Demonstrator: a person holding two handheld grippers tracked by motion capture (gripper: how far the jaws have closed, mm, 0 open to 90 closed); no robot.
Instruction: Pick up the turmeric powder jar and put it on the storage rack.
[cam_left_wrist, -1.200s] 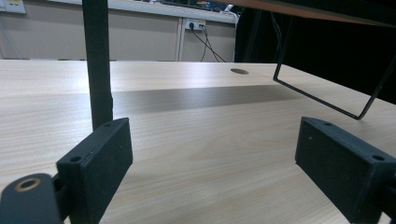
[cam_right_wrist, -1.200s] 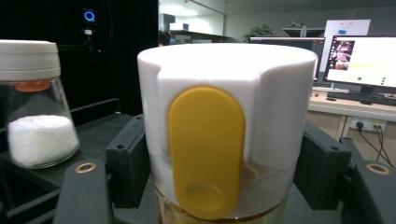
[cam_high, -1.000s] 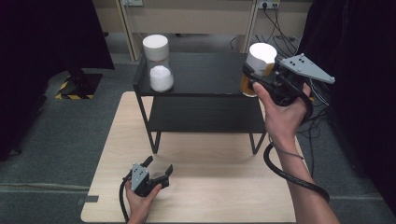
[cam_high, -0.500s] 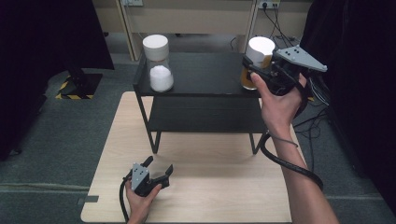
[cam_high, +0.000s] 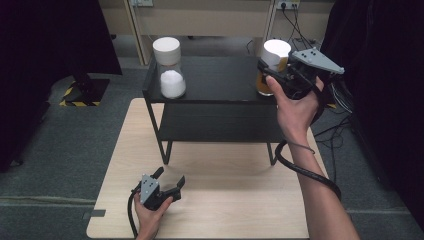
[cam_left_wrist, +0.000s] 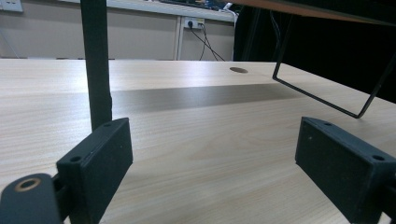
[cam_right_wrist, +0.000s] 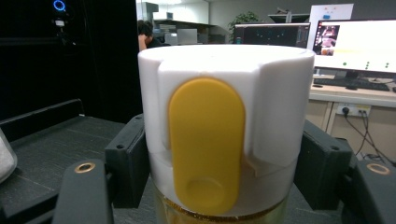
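Note:
A jar (cam_high: 276, 50) with a white lid and amber contents stands at the right end of the black shelf's top (cam_high: 220, 80). My right gripper (cam_high: 270, 75) is shut on it, one jaw on each side of the lid. In the right gripper view the jar (cam_right_wrist: 219, 140) shows a yellow tab on its lid, facing the camera, between the jaws of the right gripper (cam_right_wrist: 224, 177). A second jar (cam_high: 170, 70), white-lidded and half full of white powder, stands at the shelf top's left end. My left gripper (cam_high: 167, 177) rests open on the wooden table (cam_high: 225, 200). In its own view the left gripper (cam_left_wrist: 215, 163) holds nothing.
The black two-level shelf stands on thin metal legs (cam_left_wrist: 95, 65) at the table's far half. A cable (cam_high: 305, 170) trails from the right gripper along the forearm. Grey carpet lies around the table, and dark curtains hang at both sides.
My right gripper, with the jar in it, has shifted a little farther back on the shelf top. The left gripper has stayed where it was.

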